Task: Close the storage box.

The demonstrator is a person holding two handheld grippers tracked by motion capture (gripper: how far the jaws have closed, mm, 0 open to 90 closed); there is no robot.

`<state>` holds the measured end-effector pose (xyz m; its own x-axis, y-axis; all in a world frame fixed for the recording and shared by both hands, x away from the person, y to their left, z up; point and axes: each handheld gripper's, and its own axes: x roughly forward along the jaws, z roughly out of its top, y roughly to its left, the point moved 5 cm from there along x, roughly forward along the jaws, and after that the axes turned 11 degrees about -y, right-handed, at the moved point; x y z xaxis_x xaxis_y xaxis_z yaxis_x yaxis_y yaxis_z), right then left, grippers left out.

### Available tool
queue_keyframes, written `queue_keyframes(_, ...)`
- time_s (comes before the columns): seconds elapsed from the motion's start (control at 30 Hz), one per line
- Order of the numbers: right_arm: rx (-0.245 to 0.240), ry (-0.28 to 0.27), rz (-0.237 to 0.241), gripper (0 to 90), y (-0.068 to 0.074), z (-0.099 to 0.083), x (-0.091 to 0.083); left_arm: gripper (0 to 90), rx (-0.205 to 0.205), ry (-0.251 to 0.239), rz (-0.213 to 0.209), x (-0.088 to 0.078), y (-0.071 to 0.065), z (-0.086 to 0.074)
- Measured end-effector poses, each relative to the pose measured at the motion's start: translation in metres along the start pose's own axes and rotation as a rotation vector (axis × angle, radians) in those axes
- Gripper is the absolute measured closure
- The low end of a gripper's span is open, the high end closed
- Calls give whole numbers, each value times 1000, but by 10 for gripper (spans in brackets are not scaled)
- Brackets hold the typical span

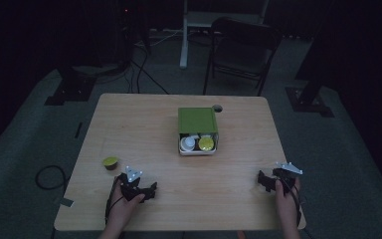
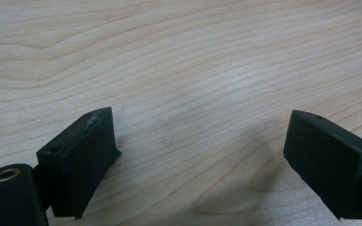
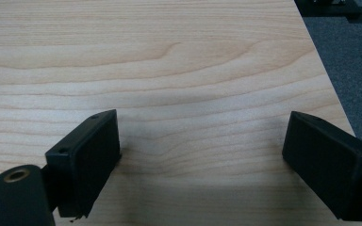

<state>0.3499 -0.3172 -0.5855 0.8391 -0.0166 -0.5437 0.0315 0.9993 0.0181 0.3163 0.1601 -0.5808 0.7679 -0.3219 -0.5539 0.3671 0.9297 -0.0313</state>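
Observation:
A white box [image 1: 197, 150] with a green lid [image 1: 197, 119] slid partly back stands mid-table; inside lie a white capsule [image 1: 188, 143] and a yellow-topped capsule [image 1: 206, 143]. A third capsule with a yellow-green top [image 1: 110, 162] sits alone near the table's left edge. My left gripper [image 1: 151, 190] rests low on the table at front left, just right of and nearer than that capsule; its jaws stand wide apart [image 2: 199, 155] over bare wood. My right gripper [image 1: 262, 180] rests at front right, jaws also spread [image 3: 202, 155], nothing between them.
The wooden table [image 1: 144, 124] has a small round hole [image 1: 217, 107] behind the box. Its right edge [image 3: 327, 75] lies close to the right gripper, with grey floor beyond. A dark chair [image 1: 241, 47] and stand legs [image 1: 184, 35] are behind the table.

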Motion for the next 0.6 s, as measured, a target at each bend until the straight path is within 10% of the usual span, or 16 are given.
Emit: queue_keyframes(0.6, 0, 0, 1, 112, 0, 0, 0, 77, 28, 20, 38, 1, -3, -1)
